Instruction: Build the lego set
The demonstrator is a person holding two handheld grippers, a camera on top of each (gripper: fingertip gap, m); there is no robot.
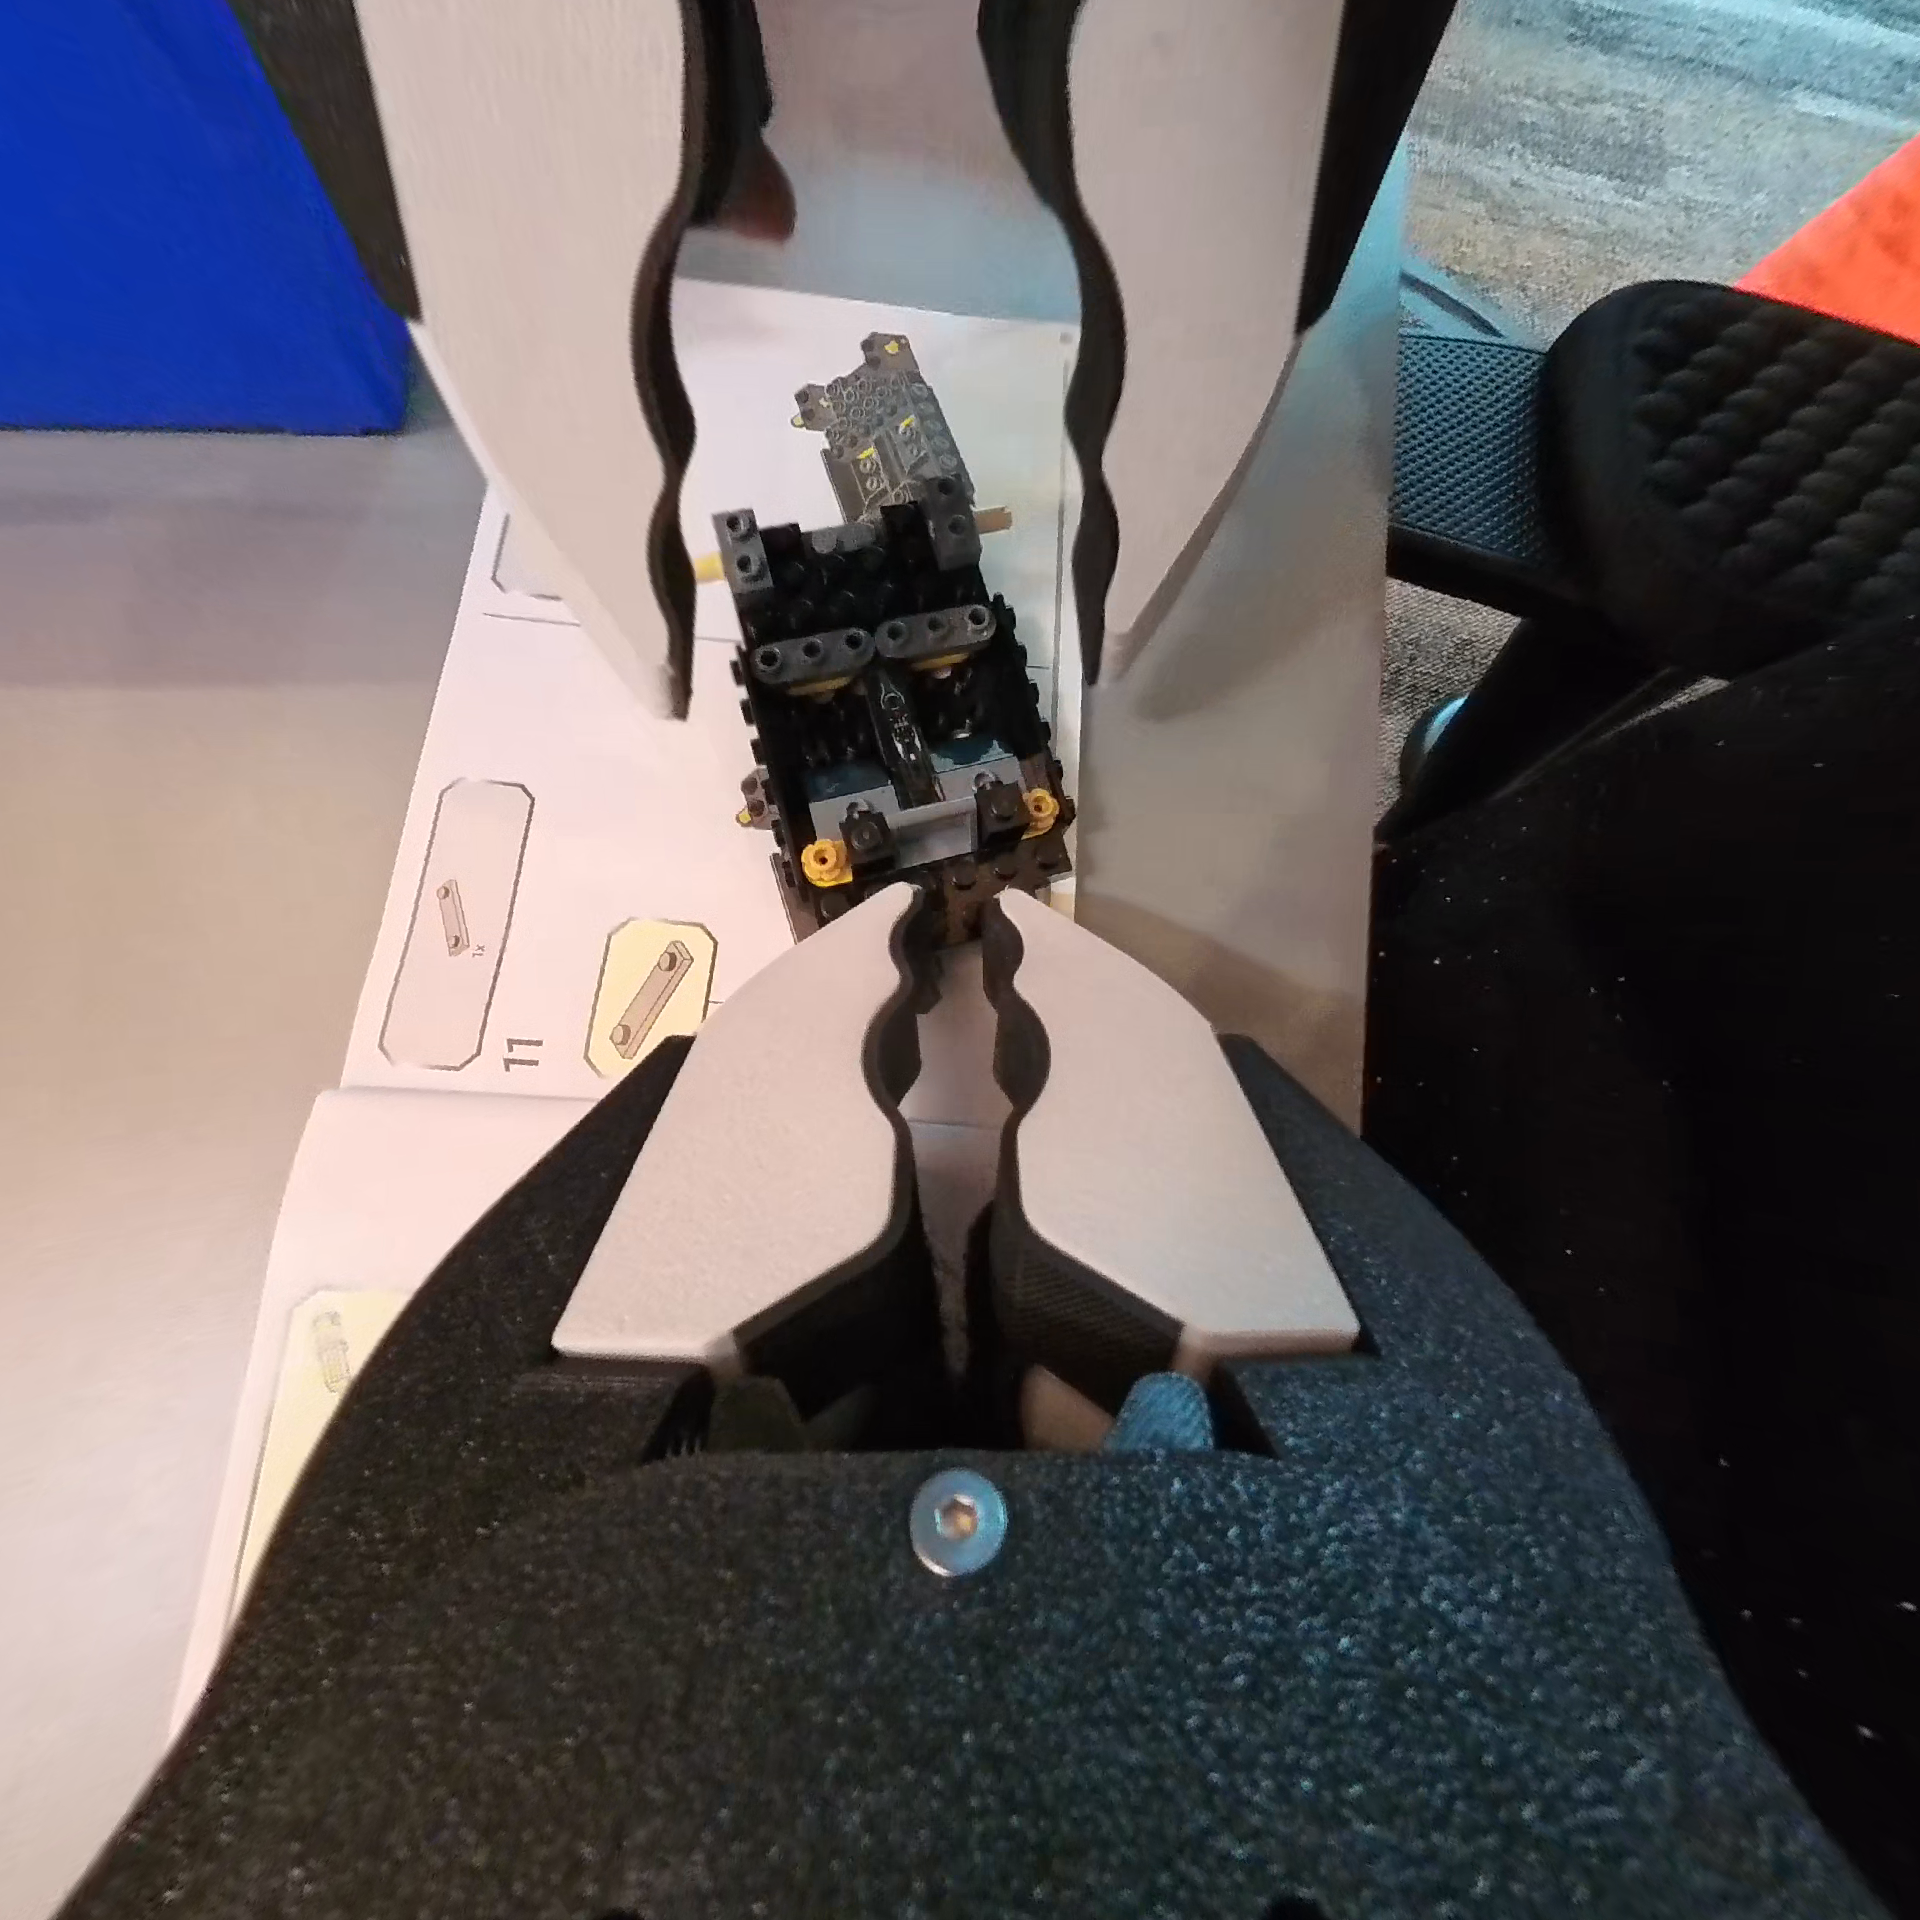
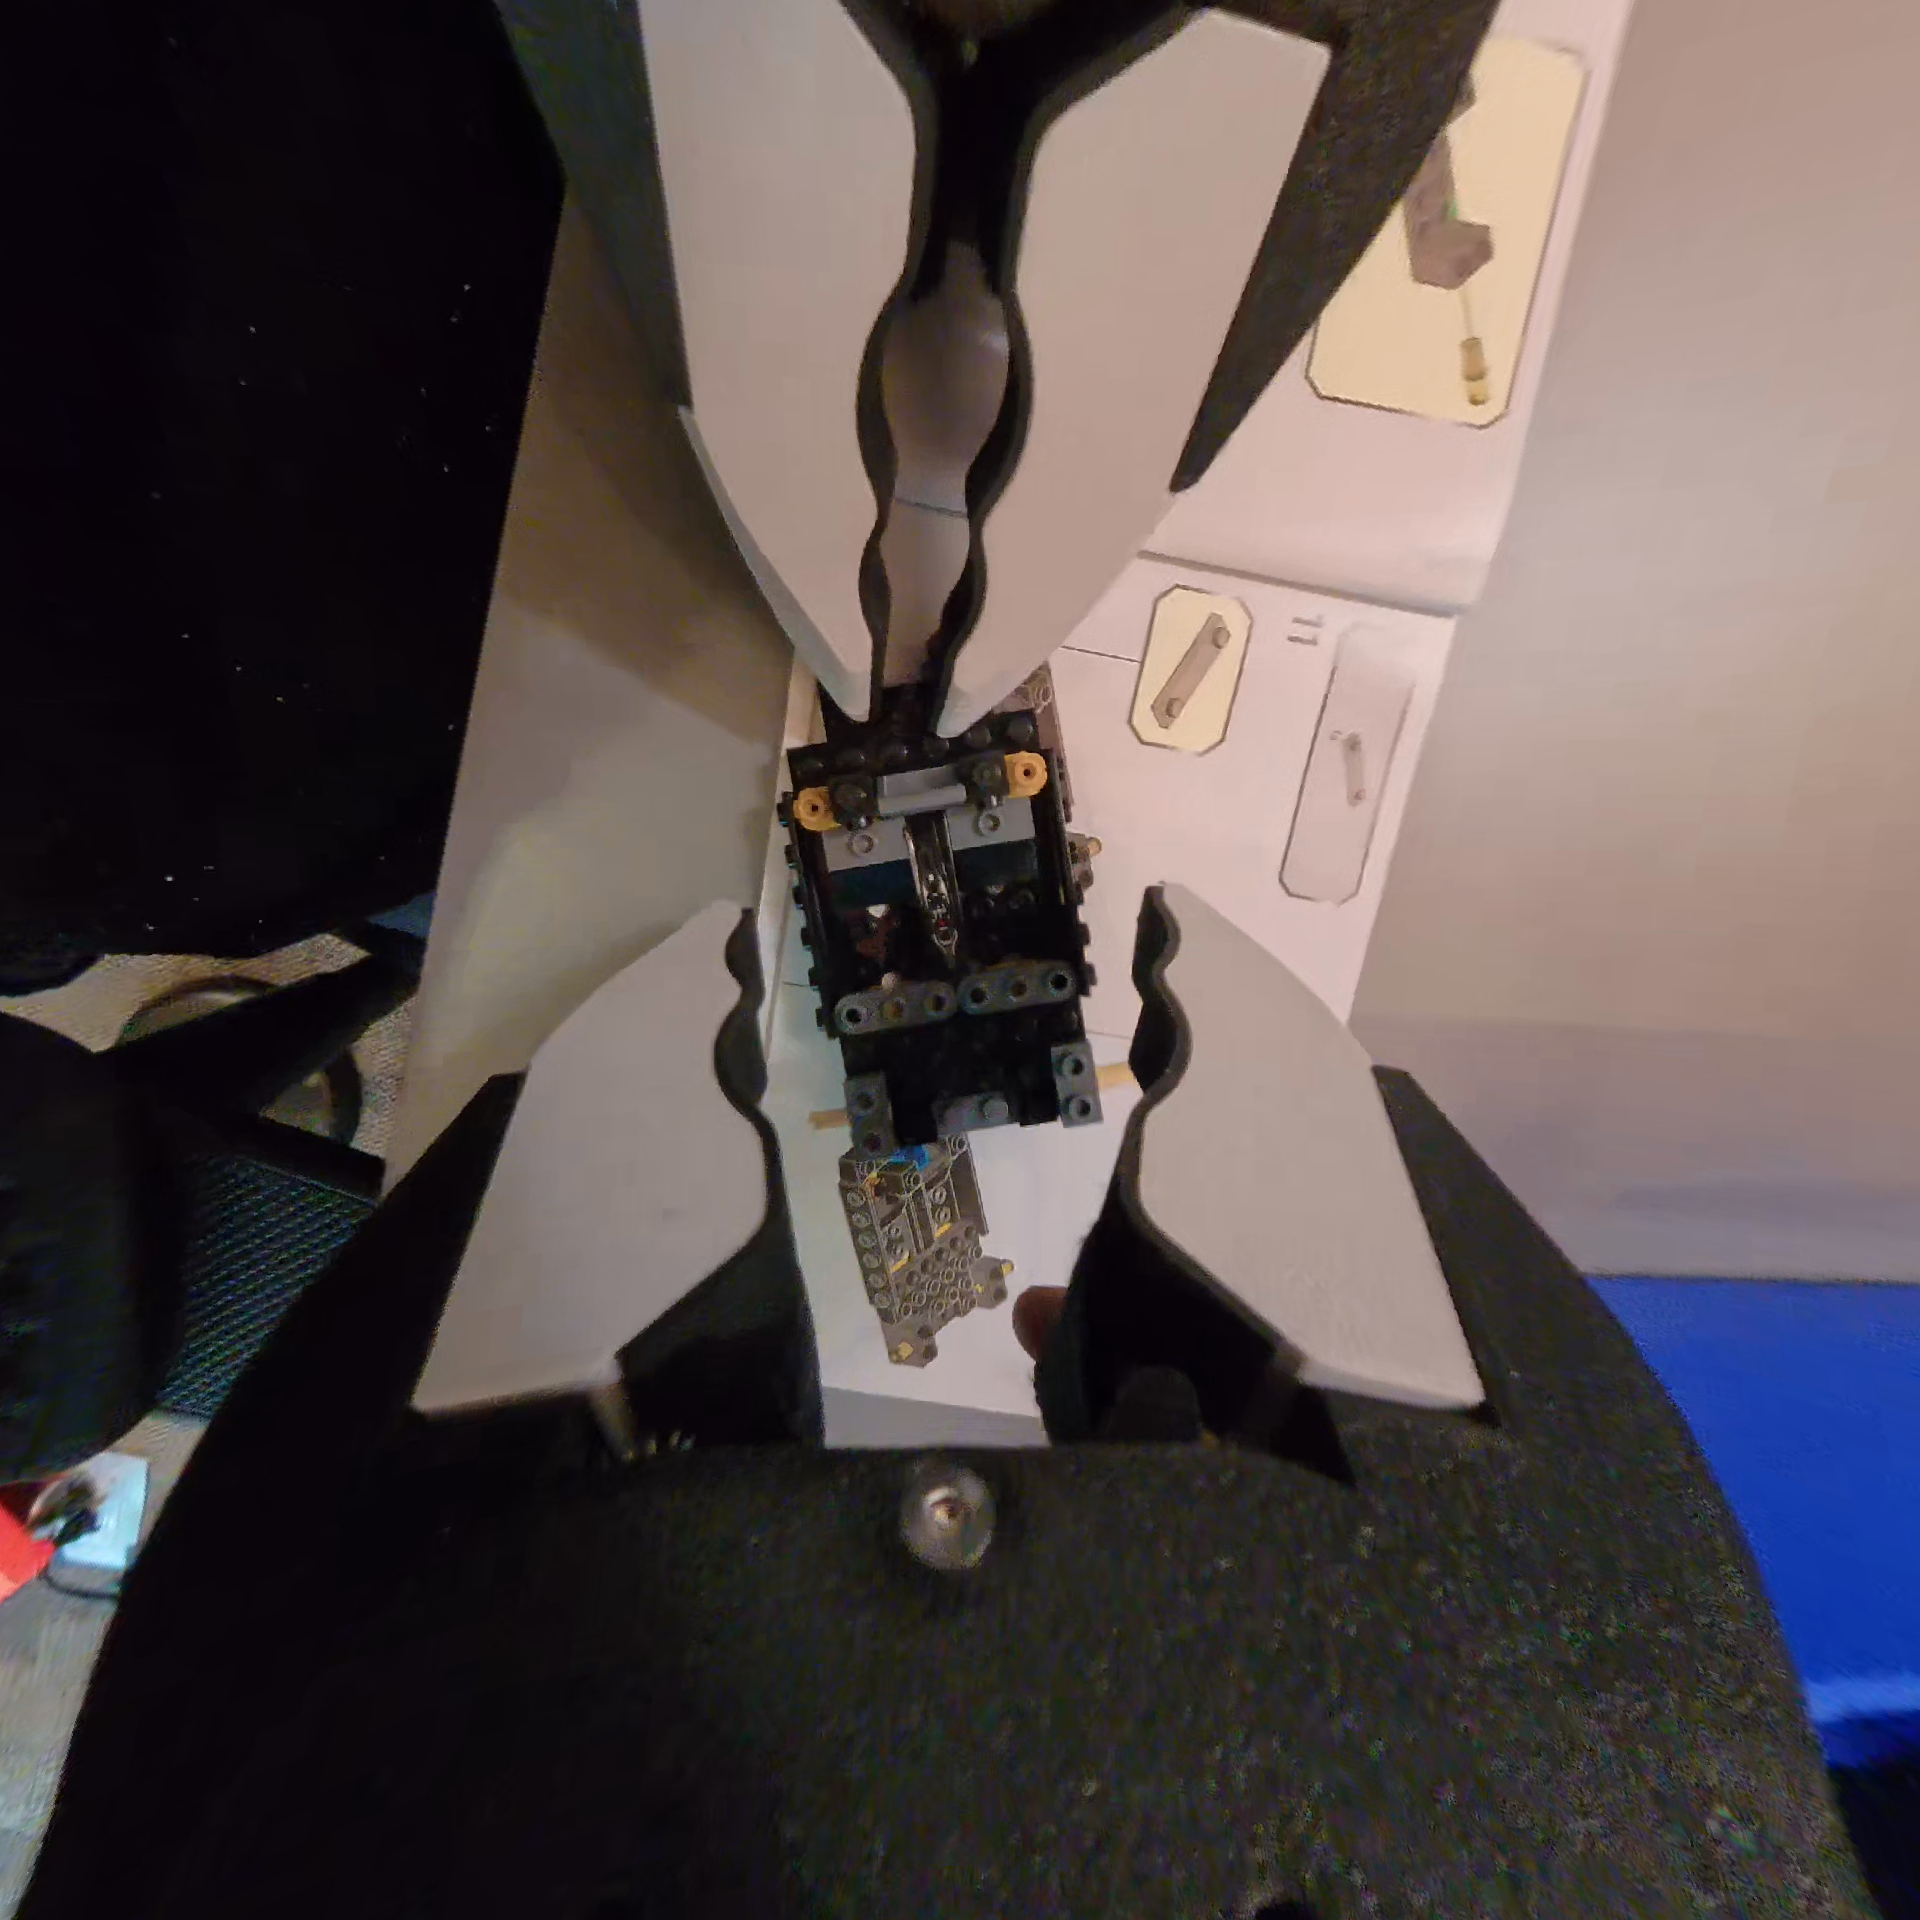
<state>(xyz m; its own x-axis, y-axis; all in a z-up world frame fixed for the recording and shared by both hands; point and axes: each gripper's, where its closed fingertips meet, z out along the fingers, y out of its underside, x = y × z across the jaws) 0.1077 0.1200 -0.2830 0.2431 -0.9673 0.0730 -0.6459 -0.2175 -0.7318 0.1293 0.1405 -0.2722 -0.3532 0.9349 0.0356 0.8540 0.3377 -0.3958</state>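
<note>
A black lego model point(image 1: 831, 717) with grey beams and yellow studs lies on the open instruction booklet point(image 1: 582, 790). My left gripper point(image 1: 951, 904) is shut on the model's near end plate. My right gripper point(image 1: 883, 696) comes in from the far side, open, one finger on each side of the model's far half, not touching it. In the right wrist view the model point(image 2: 1018, 997) lies between my open right gripper point(image 2: 945, 904), and the left gripper point(image 2: 914, 712) pinches its far end. A grey build point(image 2: 914, 1236), which looks printed on the page, shows beyond the model.
The booklet lies near the beige table's point(image 1: 208, 727) edge. A blue box point(image 1: 156, 208) stands at the back of the table, and also shows in the right wrist view point(image 2: 1766, 1455). A black mesh chair point(image 1: 1714, 499) stands beside the table over grey carpet point(image 1: 1610, 135). Less than 4 cm separates the two grippers' tips.
</note>
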